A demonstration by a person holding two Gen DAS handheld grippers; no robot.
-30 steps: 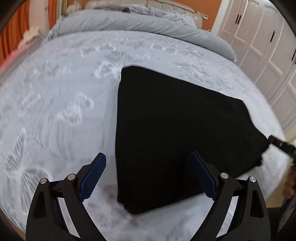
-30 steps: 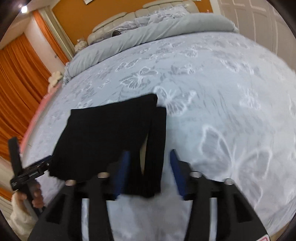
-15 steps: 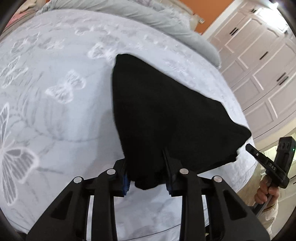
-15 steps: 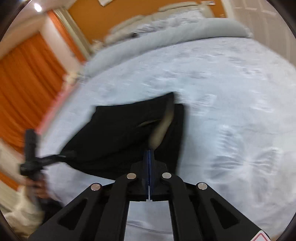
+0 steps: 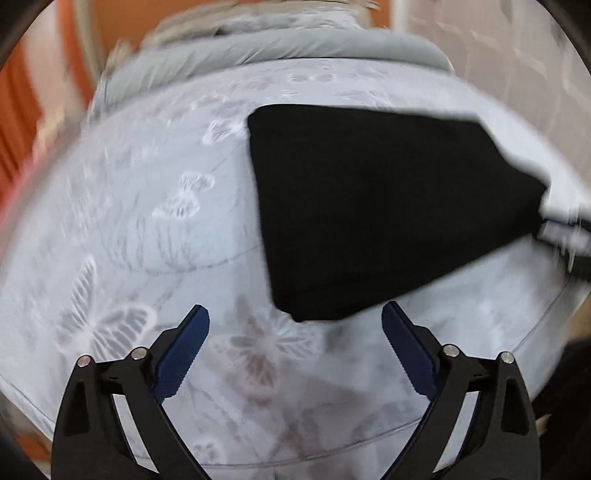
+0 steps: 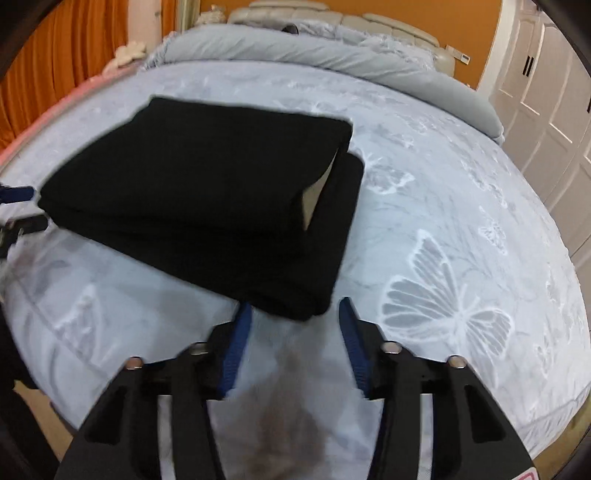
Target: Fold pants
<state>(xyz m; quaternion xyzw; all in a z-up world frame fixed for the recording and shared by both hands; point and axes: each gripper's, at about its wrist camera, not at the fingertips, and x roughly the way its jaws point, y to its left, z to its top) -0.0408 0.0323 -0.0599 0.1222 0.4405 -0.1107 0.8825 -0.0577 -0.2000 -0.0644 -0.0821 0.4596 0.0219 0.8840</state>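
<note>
Here the black knitted pants lie folded into a thick, nearly rectangular packet on the pale blue-grey bedspread with white butterfly print, close to the foot edge of the bed. In the right wrist view the packet shows stacked layers, and at its right side a small light-coloured opening is visible between the upper fold and the lower one. In the left wrist view the same pants look like a flat dark wedge, wide at the left and narrower toward the right, and the picture is blurred.

The right gripper is just at the near corner of the packet. Its blue ribbed pads stand apart, one on each side of the corner, and they do not press the cloth, so this claw is released. The left gripper is also released: its two blue pads are spread wide, and the near tip of the pants lies just ahead of the gap between them, not touching either pad.

Farther away, a rolled grey duvet lies across the head of the bed, in front of a beige padded headboard. Orange curtains hang at the left and white panelled wardrobe doors stand at the right.
</note>
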